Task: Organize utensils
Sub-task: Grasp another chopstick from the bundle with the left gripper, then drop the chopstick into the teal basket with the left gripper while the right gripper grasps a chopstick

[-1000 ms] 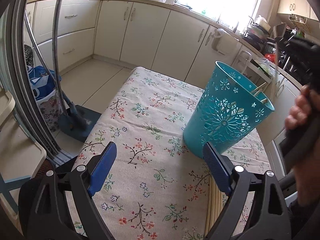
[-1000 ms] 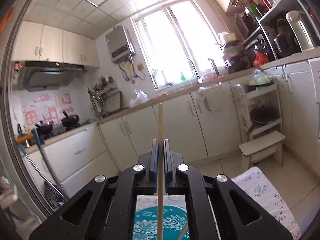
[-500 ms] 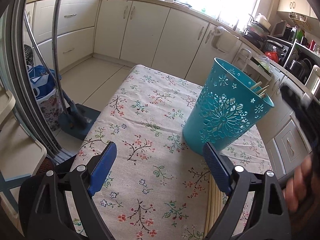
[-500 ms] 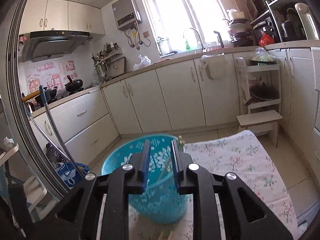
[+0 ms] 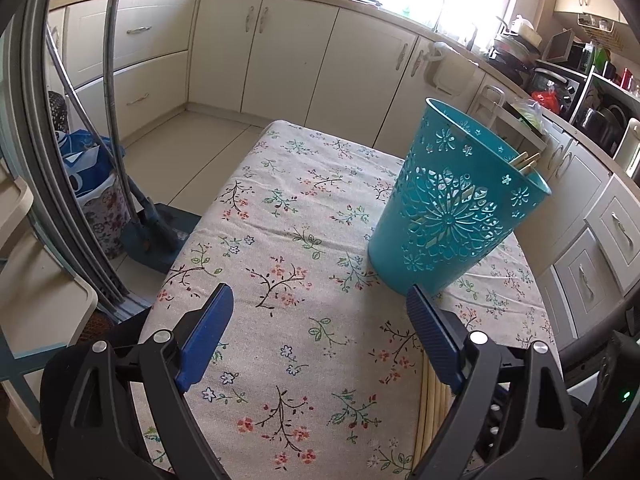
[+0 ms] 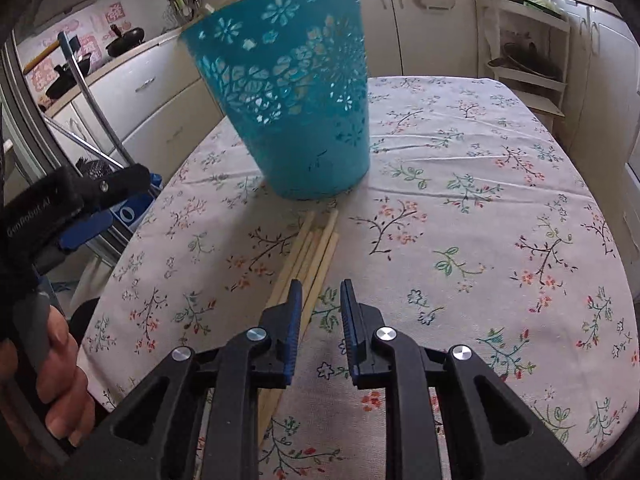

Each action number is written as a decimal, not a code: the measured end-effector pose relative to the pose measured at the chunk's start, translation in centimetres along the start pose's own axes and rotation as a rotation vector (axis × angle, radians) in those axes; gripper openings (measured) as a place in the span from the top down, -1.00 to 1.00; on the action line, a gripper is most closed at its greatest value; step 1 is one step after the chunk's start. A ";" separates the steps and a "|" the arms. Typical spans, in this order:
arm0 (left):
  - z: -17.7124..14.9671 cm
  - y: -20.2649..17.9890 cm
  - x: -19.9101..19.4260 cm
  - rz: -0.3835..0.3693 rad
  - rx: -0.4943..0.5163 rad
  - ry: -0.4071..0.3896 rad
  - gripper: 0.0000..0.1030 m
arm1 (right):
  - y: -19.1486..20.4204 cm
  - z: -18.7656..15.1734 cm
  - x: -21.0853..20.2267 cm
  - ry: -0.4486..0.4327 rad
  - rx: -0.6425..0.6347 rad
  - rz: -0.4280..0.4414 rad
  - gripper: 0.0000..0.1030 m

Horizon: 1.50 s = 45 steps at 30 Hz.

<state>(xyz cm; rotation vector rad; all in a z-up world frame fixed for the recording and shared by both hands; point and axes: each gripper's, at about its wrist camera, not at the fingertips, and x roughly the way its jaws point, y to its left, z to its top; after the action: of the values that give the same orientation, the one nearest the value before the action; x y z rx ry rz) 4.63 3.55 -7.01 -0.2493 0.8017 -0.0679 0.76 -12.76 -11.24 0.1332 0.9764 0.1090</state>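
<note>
Right gripper, nearest in its own view: jaws parted by a narrow gap after opening within the last second, nothing between them, above the table. Chopsticks lie in a loose bundle on the cloth, partly under its left finger, tips reaching almost to the bin. Left gripper: jaws wide apart, empty. Beyond it, the teal bin stands upright with more sticks inside.
</note>
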 end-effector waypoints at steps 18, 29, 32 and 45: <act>-2.4 -3.7 3.0 -0.039 0.170 0.168 -0.64 | -0.8 0.0 0.1 0.047 -0.110 -0.059 0.77; -4.5 -9.3 5.4 -0.036 0.385 0.233 -0.25 | -4.1 -0.7 -1.3 0.024 -0.031 -0.035 0.81; -4.5 -9.9 6.2 -0.055 0.397 0.257 0.07 | -4.1 -0.8 -1.4 0.023 -0.028 -0.031 0.81; -1.7 -6.4 6.3 -0.284 0.163 0.398 0.92 | -3.5 0.1 -0.5 0.040 -0.064 -0.040 0.81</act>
<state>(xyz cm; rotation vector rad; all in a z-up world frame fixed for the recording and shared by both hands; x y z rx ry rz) 8.00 -3.95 -10.96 -0.1953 1.1458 -0.4600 0.69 -16.33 -11.31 0.0531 1.0134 0.1066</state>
